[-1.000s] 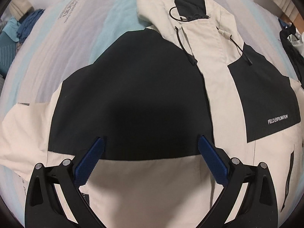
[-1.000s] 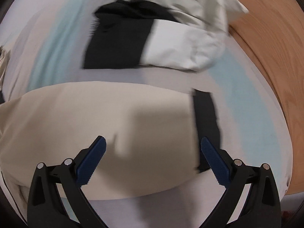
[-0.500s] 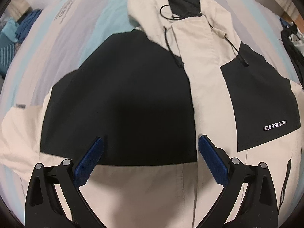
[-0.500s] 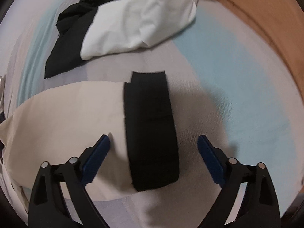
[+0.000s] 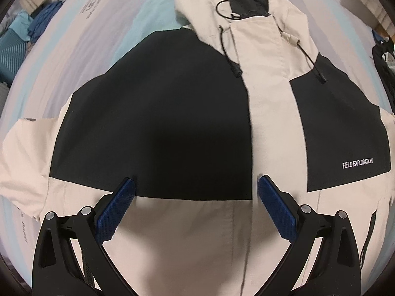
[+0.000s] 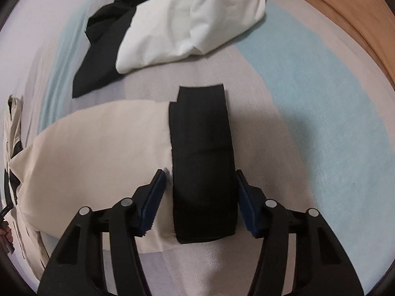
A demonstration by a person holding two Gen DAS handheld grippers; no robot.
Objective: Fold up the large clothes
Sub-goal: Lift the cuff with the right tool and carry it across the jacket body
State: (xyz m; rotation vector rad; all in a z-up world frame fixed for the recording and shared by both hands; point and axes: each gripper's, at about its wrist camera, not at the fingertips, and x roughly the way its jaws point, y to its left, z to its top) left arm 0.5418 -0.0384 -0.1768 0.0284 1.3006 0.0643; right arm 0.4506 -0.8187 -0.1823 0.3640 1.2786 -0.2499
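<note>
My left hand-held gripper (image 5: 196,185) hangs with its jaws spread wide and nothing between them, right over the chest of the jacket (image 5: 153,128). The jacket lies front up, spread flat on the bed (image 5: 74,49). Ahead of the blue pads (image 5: 116,212) is the big black chest panel; under them the cream lower body begins. Further ahead and to the right lies the cream hood (image 5: 246,7) with its black drawcords, and to the right a second black panel carries the white lettering "FIELD EXPLORATION" (image 5: 357,164).

My right hand-held gripper (image 6: 199,183) sits over the jacket's cream sleeve (image 6: 98,153), which lies flat on the bed's pale grey and light blue cover (image 6: 321,93). Its jaws are partly drawn in, one on either side of the black cuff (image 6: 202,153), close to its edges; whether the pads touch the fabric I cannot tell. The cuff runs forward from between the fingers. Beyond it, ahead and to the left, is a rumpled heap of white and black cloth (image 6: 172,32). A wooden edge (image 6: 345,14) curves past on the far right.
</note>
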